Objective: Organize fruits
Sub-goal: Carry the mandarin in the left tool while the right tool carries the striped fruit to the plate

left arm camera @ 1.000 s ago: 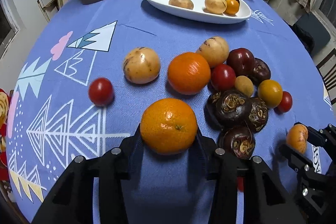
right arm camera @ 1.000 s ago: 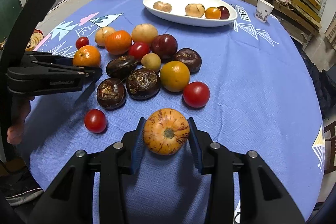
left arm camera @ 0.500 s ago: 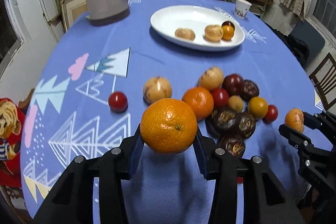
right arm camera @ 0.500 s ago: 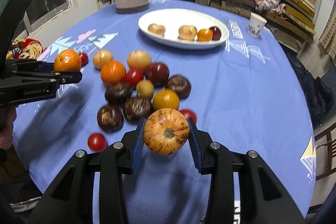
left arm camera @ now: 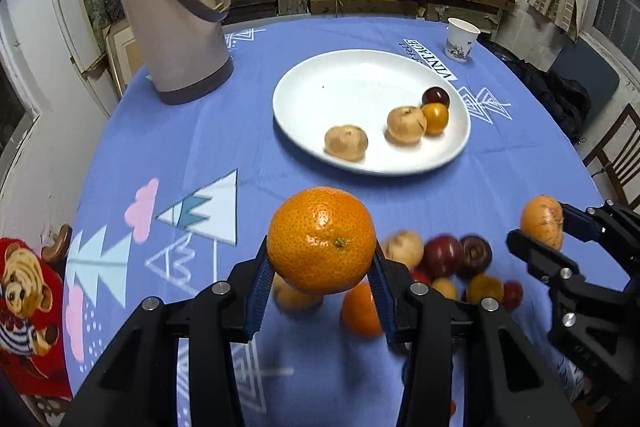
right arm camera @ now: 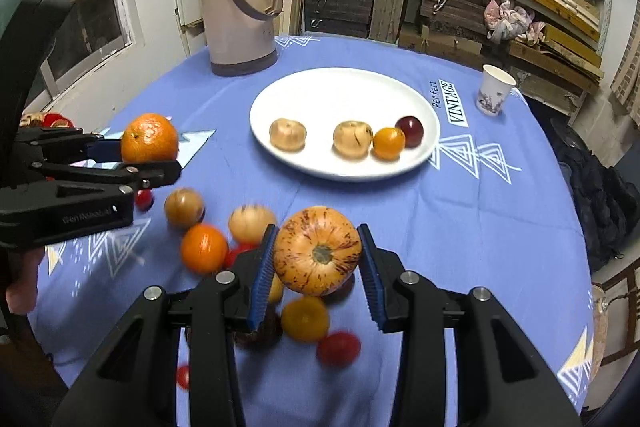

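The left gripper (left arm camera: 321, 277) is clamping a round orange mandarin (left arm camera: 321, 240), the right gripper (right arm camera: 317, 269) a streaked orange-yellow fruit (right arm camera: 317, 250); short of the white oval plate (left arm camera: 352, 75), either could be slipping and rolling off.

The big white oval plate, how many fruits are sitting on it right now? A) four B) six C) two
A: the white oval plate holds two tan round fruits, one small orange fruit and one dark red fruit.
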Motion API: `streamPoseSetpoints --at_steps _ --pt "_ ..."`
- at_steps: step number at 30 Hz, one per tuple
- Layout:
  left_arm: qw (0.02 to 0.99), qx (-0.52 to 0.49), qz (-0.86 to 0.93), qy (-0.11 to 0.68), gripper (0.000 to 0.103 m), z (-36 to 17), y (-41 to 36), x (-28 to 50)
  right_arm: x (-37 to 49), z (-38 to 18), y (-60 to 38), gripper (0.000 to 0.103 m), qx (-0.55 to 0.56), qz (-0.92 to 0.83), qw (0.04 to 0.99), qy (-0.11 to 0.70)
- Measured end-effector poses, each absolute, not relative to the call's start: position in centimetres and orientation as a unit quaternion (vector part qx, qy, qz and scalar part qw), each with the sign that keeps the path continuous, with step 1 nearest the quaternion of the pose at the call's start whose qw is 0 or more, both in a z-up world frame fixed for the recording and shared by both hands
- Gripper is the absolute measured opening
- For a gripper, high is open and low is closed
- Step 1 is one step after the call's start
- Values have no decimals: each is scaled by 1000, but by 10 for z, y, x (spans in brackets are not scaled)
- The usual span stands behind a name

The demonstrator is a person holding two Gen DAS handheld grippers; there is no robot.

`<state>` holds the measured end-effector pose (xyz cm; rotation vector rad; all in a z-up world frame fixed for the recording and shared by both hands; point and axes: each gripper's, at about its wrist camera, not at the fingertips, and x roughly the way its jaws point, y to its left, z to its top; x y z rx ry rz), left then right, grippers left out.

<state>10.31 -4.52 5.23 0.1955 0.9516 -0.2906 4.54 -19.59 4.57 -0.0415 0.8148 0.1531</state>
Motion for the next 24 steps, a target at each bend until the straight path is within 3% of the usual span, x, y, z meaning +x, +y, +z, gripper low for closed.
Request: streamPoseSetpoints --at_steps 24 --pt "844 86 -134 512 46 7 -90 255 205 -4 -215 39 -8 52 891 452"
